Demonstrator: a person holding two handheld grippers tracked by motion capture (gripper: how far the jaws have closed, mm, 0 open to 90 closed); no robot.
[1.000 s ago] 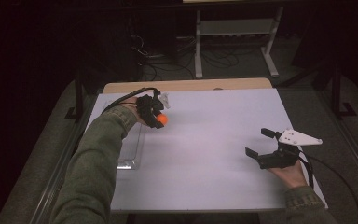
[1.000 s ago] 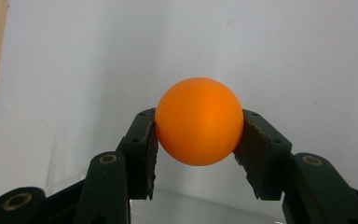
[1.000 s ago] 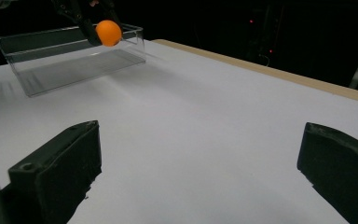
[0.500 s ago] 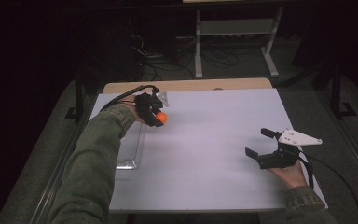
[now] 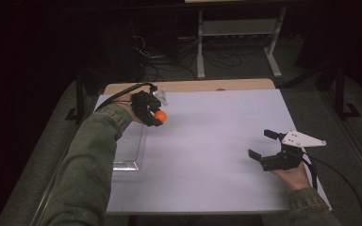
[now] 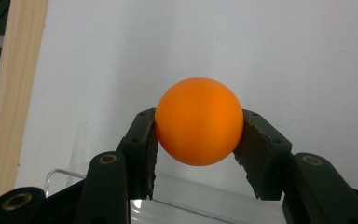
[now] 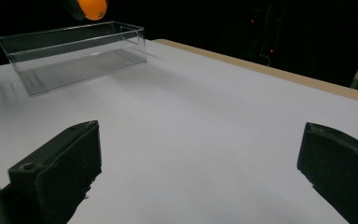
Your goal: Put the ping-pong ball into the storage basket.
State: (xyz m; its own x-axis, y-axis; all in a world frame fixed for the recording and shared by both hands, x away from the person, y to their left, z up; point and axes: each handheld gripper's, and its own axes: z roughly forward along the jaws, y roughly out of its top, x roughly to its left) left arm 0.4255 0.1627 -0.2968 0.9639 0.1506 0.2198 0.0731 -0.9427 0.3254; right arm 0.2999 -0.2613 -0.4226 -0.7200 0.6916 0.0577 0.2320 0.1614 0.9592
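An orange ball (image 5: 160,116) (image 6: 198,121) is pinched between the two black jaws of my left gripper (image 5: 156,117) (image 6: 196,140), held in the air over the far end of a clear plastic box (image 5: 128,147) at the table's left. From the right gripper view the ball (image 7: 92,8) hangs just above the box (image 7: 74,55). My right gripper (image 5: 263,144) (image 7: 200,172) rests low at the right of the white table (image 5: 217,141), jaws wide apart with nothing between them.
A wooden strip (image 5: 193,85) runs along the table's far edge. Behind it, in the dark, stand a metal shelf frame (image 5: 238,33) and cables on the floor. A black cable (image 5: 344,183) trails from the right gripper off the table's right side.
My left gripper has risen a little with the orange ball still in it. The right gripper has stayed put.
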